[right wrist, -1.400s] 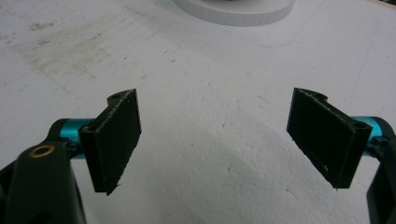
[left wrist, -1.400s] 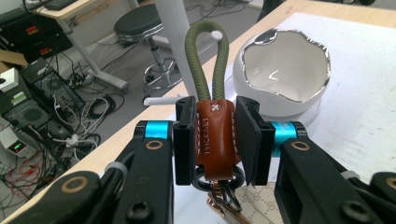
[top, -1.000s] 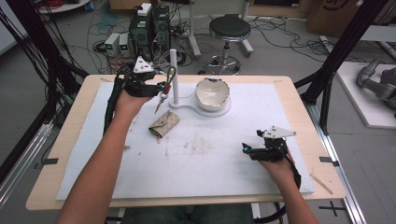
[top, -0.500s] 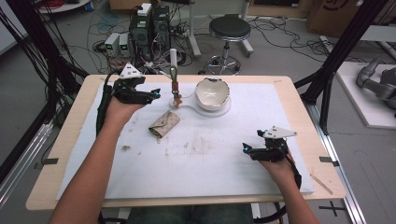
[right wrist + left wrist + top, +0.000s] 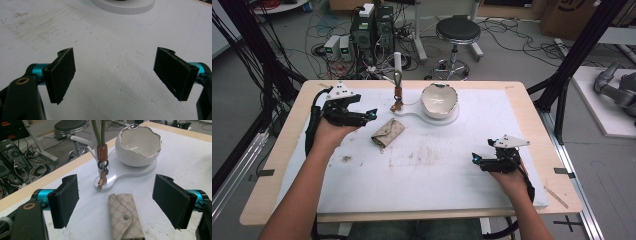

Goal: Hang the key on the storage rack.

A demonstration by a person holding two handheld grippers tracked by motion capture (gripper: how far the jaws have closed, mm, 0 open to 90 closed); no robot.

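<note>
A beige patterned key pouch (image 5: 387, 133) (image 5: 126, 216) lies flat on the white mat, snap button up. Behind it a thin stand (image 5: 397, 75) on a white base (image 5: 127, 176) carries a hanging key ring with a key (image 5: 102, 177). A white egg-shaped bowl (image 5: 440, 99) (image 5: 138, 145) sits on the same base. My left gripper (image 5: 371, 115) (image 5: 117, 202) is open at the table's left, just left of the pouch, jaws wide with nothing between them. My right gripper (image 5: 474, 159) (image 5: 115, 75) rests open over bare mat at the right front, far from the pouch.
The white mat (image 5: 422, 165) covers most of the wooden table (image 5: 287, 145), with brownish smudges near its middle. Beyond the far edge stand a stool (image 5: 457, 30), computer boxes and tangled cables on the floor. Black frame posts rise at both sides.
My left gripper has pulled back leftward from the stand, where it was a second ago, and now hovers beside the pouch. The key now hangs free on the stand. The right gripper has stayed put.
</note>
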